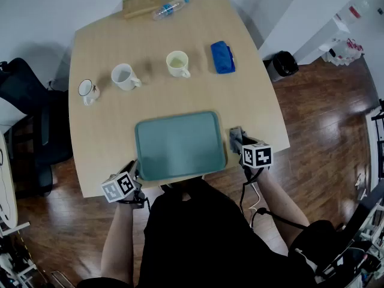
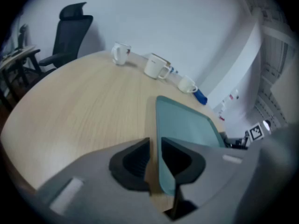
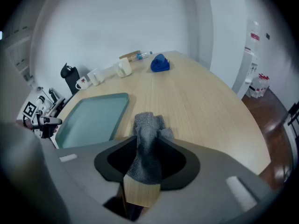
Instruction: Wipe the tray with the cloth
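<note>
The left hand-held gripper (image 2: 155,164) clamps the stiff, light teal plastic tray (image 1: 180,146) by its left rim. Right of the tray, the right hand-held gripper (image 3: 148,160) gapes loose around the limp grey cloth (image 3: 145,129), probably best pinched mid-bunch.

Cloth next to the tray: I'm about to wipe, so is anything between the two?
Nothing visible. The cloth sits between the right tool's open jaws beside the tray, with only bare table between.
</note>
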### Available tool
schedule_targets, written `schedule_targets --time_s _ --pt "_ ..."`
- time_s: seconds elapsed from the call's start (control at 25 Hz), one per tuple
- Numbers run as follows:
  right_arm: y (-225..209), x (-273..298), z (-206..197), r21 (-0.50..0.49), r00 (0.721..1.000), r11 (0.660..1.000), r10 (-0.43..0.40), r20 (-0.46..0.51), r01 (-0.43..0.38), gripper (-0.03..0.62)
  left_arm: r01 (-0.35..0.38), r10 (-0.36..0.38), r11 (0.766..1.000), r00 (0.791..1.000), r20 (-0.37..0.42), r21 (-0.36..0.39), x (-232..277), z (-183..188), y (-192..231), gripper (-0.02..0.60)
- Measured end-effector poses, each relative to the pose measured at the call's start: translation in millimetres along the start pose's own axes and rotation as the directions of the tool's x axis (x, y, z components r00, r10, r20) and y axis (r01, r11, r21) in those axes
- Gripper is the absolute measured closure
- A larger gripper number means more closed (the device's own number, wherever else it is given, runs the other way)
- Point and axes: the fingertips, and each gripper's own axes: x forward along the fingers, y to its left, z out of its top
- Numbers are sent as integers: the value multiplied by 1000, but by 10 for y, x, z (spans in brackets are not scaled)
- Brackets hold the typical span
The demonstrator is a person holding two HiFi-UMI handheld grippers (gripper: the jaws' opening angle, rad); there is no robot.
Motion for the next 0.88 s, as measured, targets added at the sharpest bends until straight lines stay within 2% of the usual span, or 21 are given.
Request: schedule_targets --time_s 0.08,0.2,0.28,0.32,0.4,0.52,0.68,0.76,0.88 --pt "6 -96 62 25 997 1000 2 71 -4 448 -29 33 999 996 79 -42 -143 115 89 502" --pt "-41 -336 166 50 983 999 -20 184 11 449 -43 54 996 987 154 -73 -384 170 188 502" --pt "-25 -581 249 69 964 998 -25 264 7 455 -31 45 997 979 198 -71 -570 163 190 502" --pt "9 -724 301 73 952 997 -24 306 2 480 -25 37 998 974 223 -55 -667 165 165 502" --pt "152 -1031 390 59 922 998 -14 387 -10 564 -18 15 1000 961 275 8 -874 165 69 504" --pt "559 -1467 349 11 886 1000 1 465 -7 582 45 -85 990 946 314 134 -1213 40 -224 512" --pt "1329 -1852 69 -3 853 998 54 519 -62 588 135 -234 942 922 310 308 -1649 -404 -529 518" --pt "1686 -1989 -81 -34 843 996 92 530 -87 588 156 -269 923 916 298 352 -1809 -670 -609 518" --pt "2092 -2114 -317 -71 838 989 145 526 -127 588 170 -282 911 922 266 377 -2004 -987 -686 518"
